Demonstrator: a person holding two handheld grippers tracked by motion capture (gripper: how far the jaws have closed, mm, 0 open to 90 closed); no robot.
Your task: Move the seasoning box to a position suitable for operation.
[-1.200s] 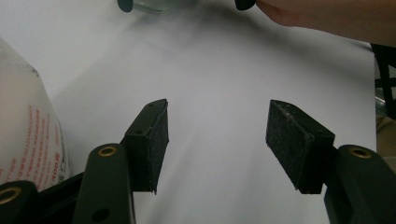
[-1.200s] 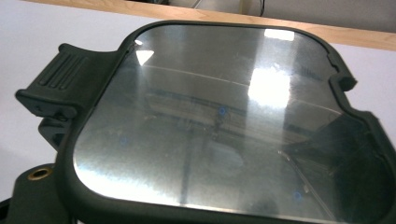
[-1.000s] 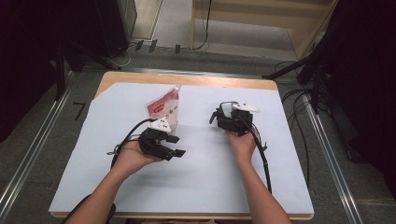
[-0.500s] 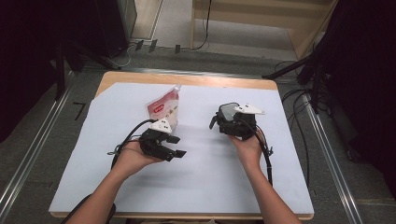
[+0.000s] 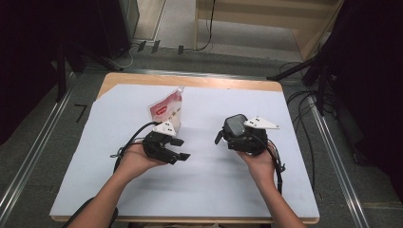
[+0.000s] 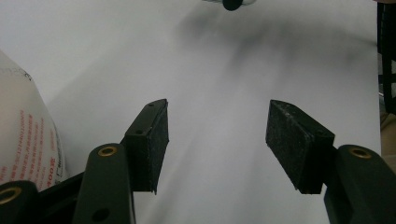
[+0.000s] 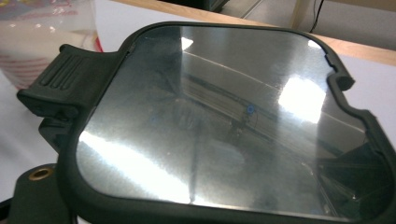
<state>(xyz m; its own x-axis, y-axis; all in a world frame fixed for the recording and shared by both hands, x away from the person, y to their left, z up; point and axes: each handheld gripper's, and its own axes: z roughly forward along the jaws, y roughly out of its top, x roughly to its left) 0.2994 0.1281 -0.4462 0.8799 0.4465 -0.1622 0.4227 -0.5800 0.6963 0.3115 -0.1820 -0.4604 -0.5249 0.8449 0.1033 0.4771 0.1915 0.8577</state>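
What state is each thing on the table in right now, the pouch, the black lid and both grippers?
pouch: standing upright, untouched.
black lid: off the table, held by the right gripper, glossy face to its camera.
left gripper: jaws open, nothing between them, beside the pouch.

Glossy black-rimmed lid [image 7: 224,126], matt white tabletop [image 5: 209,175]

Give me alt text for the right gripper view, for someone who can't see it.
A dark, rounded-square lid with a shiny, reflective clear panel sits close to the camera, a ribbed tab sticking out at its left edge. Behind it lie the white table cover, a strip of wooden table edge and, top left, a pale pouch with red print.
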